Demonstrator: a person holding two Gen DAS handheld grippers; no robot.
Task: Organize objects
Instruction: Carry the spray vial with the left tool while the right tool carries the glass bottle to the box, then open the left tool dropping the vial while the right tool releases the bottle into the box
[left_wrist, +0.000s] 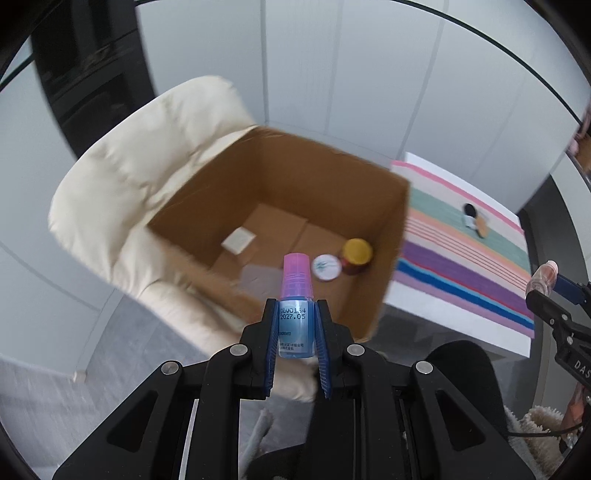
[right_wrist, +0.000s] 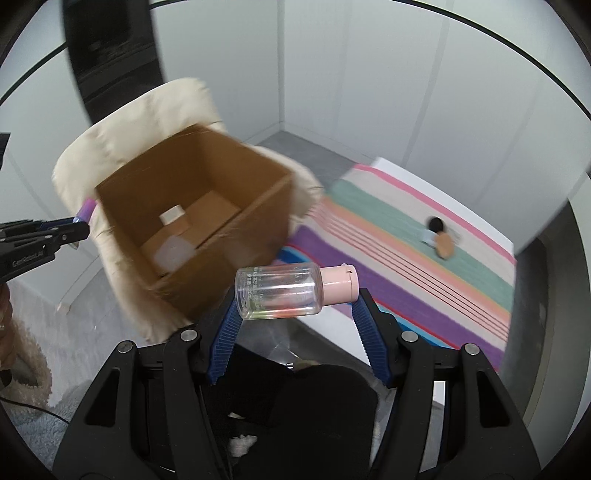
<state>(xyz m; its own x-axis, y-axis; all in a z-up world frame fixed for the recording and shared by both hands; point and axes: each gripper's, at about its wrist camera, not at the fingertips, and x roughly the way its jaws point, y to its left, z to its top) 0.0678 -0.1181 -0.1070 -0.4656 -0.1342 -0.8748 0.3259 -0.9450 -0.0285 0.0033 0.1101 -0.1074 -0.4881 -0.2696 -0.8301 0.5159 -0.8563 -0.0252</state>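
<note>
**Room in the box, walls in the way**

The cardboard box (left_wrist: 280, 206) is open on top, so a gripper can go in from above. Most of its floor is bare. Two jars stand in the way at 4 o'clock inside it: a yellow-lid jar (left_wrist: 356, 256) and a white-lid jar (left_wrist: 326, 267), close together. The box walls block the sides. The cream chair back (left_wrist: 147, 155) stands tall at 10 o'clock. The striped cloth (right_wrist: 406, 236) at 3 o'clock is mostly free, with a few small things (right_wrist: 439, 234) lying on it.
</note>
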